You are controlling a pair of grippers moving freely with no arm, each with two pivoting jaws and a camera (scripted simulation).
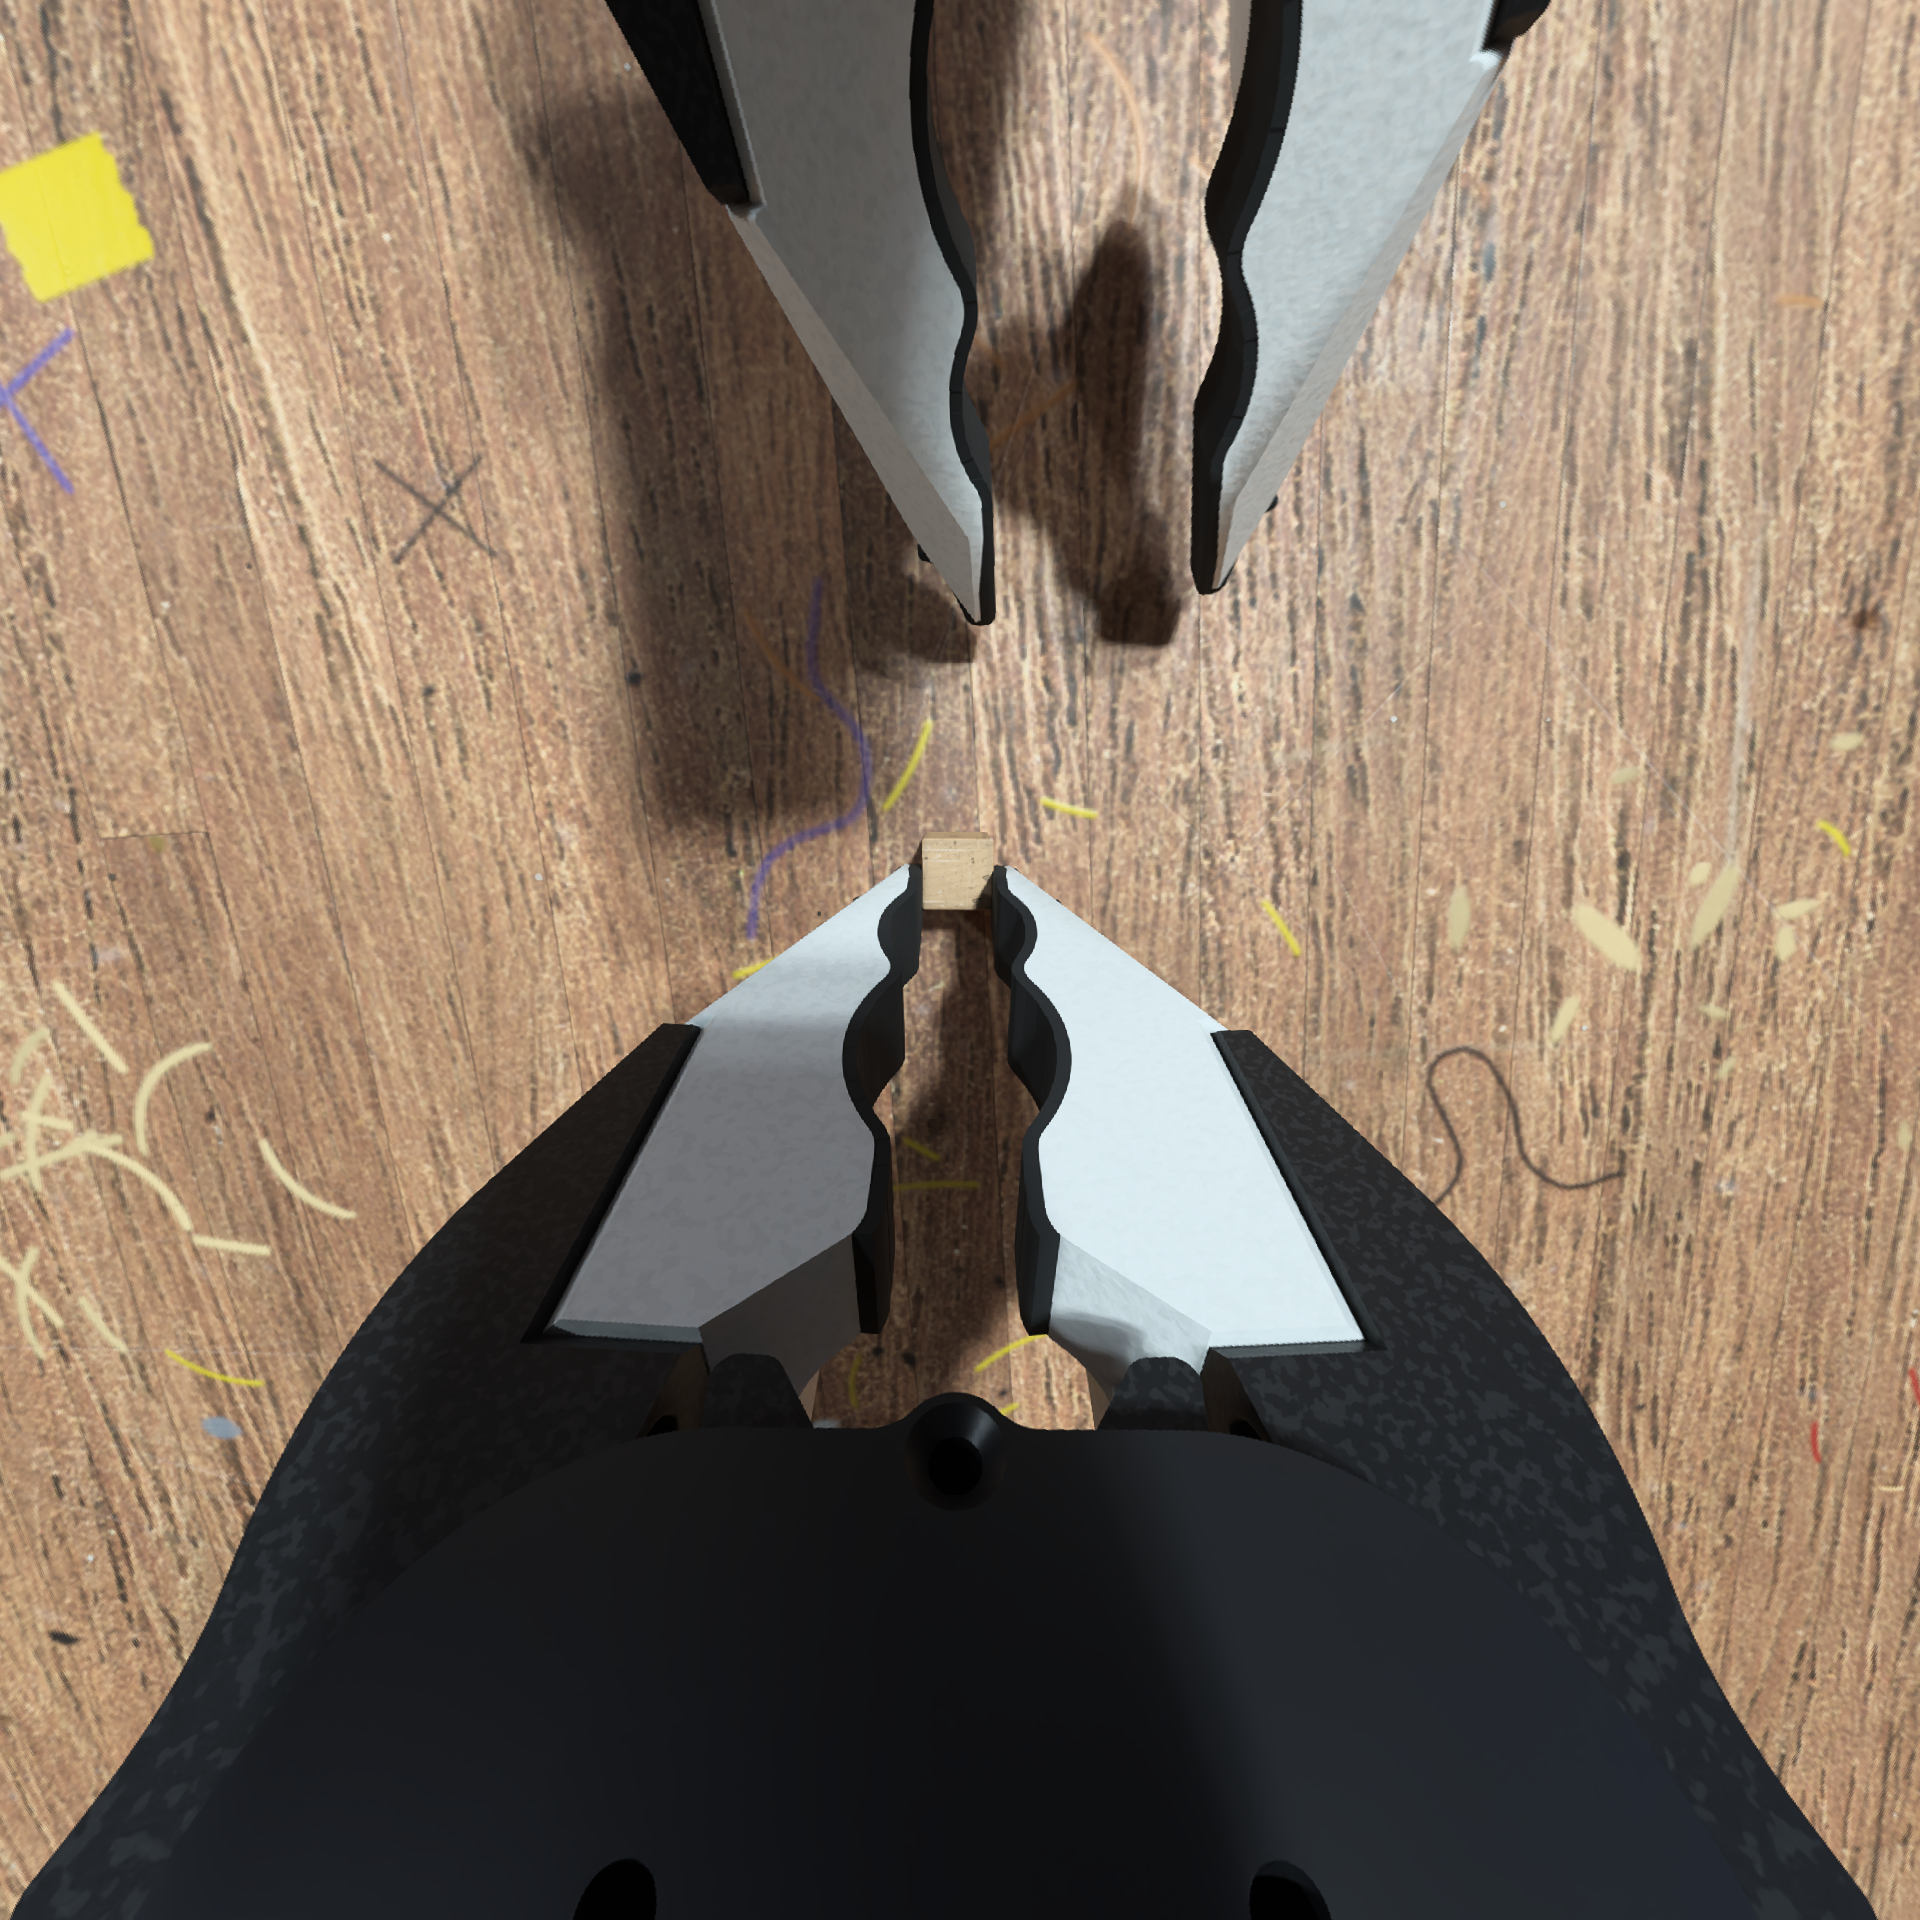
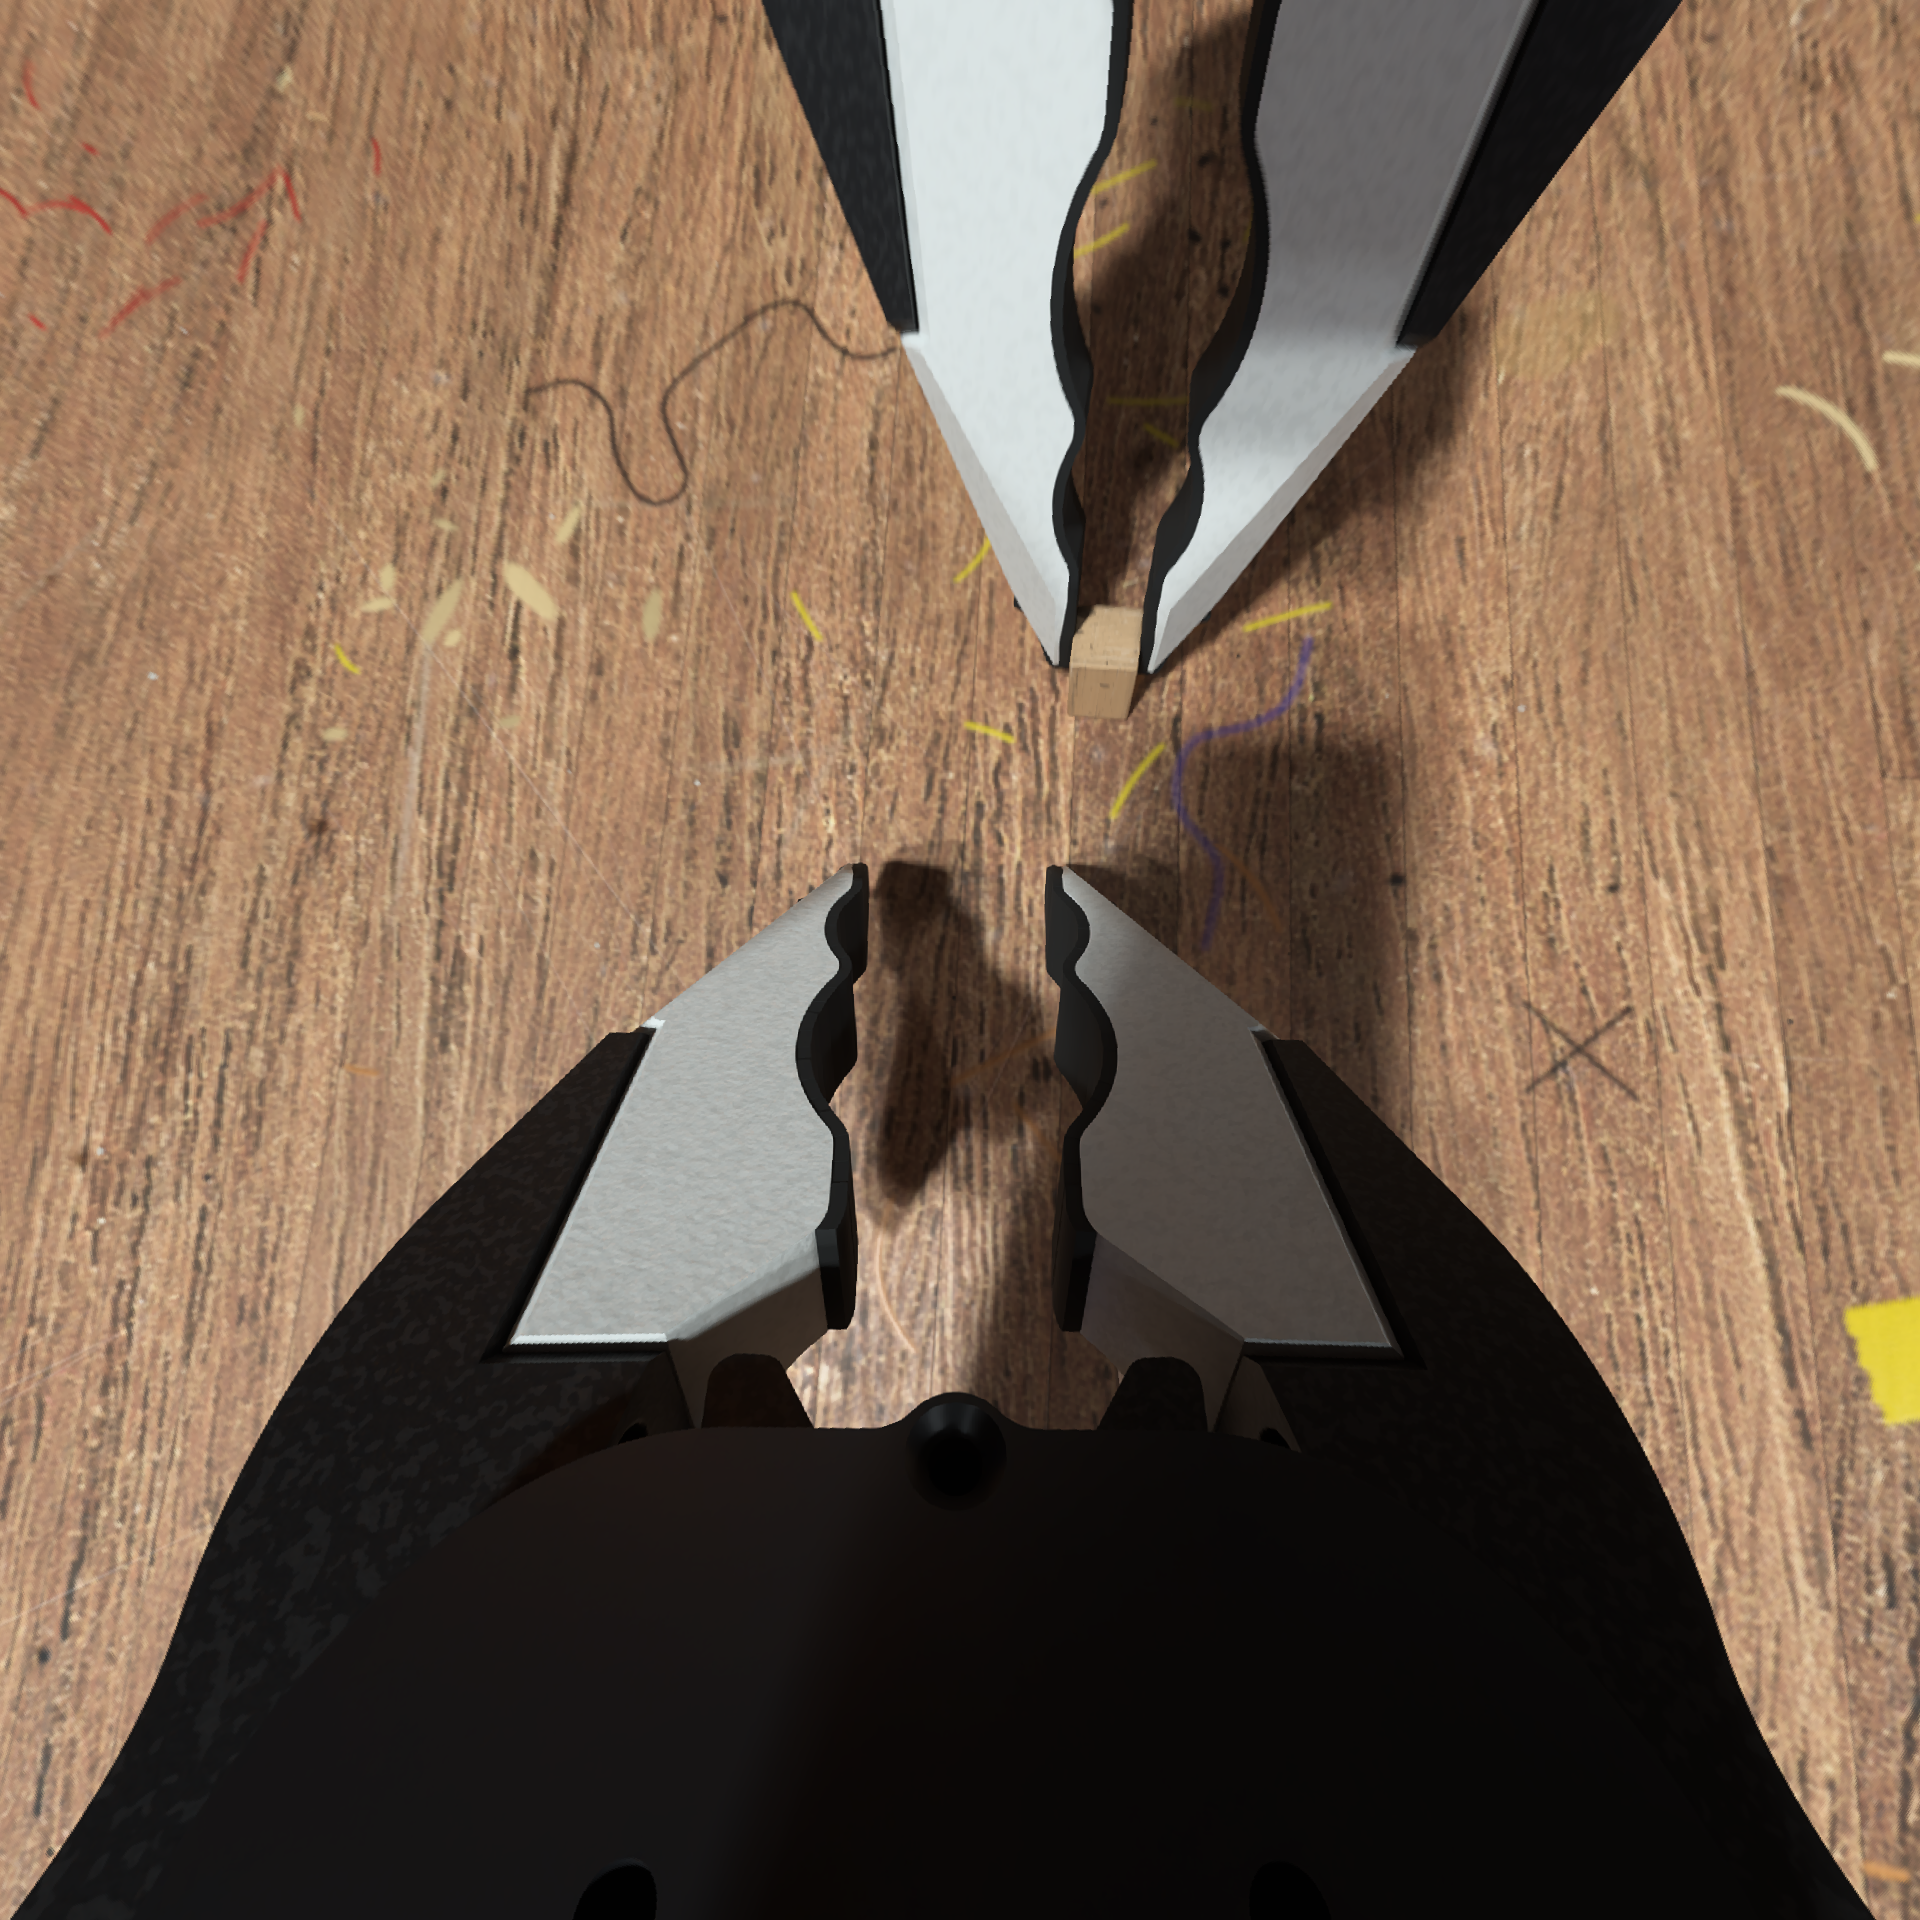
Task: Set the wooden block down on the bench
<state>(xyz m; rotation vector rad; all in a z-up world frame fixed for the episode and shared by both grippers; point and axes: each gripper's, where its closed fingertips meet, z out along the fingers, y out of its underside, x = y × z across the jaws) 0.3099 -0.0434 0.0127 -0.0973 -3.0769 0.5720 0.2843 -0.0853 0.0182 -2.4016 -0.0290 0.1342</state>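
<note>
A small light wooden block is pinched between the tips of my left gripper. In the right wrist view the same block sits between the left gripper's tips and hangs low over the wooden bench; whether it touches the bench I cannot tell. My right gripper is open and empty, facing the left one, its tips a short way from the block. It also shows in the left wrist view, coming down from the top.
The bench is brown planks strewn with shavings and scribbles. A yellow tape patch lies far left, also in the right wrist view. A pencilled cross and a black thread mark the surface.
</note>
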